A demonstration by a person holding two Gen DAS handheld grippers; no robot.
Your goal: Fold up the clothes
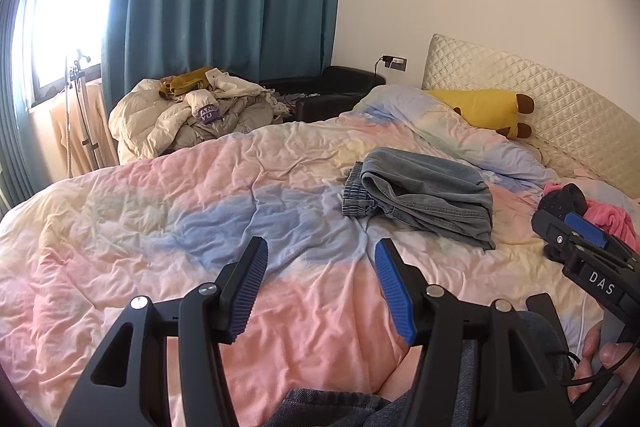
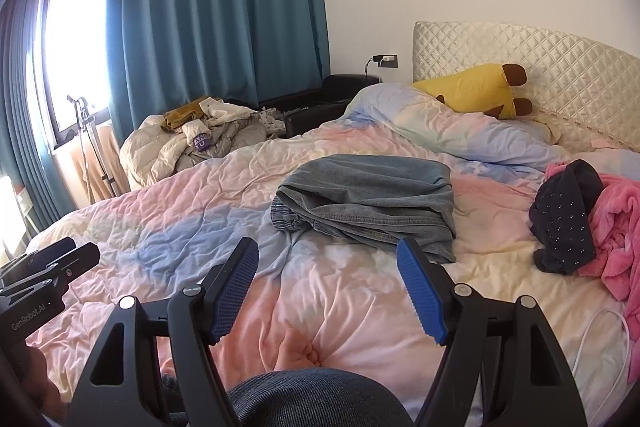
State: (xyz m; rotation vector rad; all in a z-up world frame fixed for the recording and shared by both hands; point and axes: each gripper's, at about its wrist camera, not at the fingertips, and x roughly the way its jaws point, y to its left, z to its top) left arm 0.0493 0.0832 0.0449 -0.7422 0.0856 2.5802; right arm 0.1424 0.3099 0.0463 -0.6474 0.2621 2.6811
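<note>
Folded blue jeans (image 1: 424, 193) lie on the pastel duvet (image 1: 200, 227) in the middle of the bed; they also show in the right wrist view (image 2: 368, 201). My left gripper (image 1: 322, 287) is open and empty, held above the duvet short of the jeans. My right gripper (image 2: 328, 287) is open and empty, just short of the jeans' near edge. A dark dotted garment (image 2: 564, 219) and a pink fleece garment (image 2: 616, 227) lie in a heap to the right. The right gripper's body shows at the right of the left wrist view (image 1: 588, 259).
A pile of cream jackets and other clothes (image 2: 192, 143) lies beyond the bed's far side by the teal curtain (image 2: 216, 7). A yellow plush toy (image 2: 480, 91) rests against the quilted headboard (image 2: 540, 67). A white cable (image 2: 600, 343) lies near the right edge.
</note>
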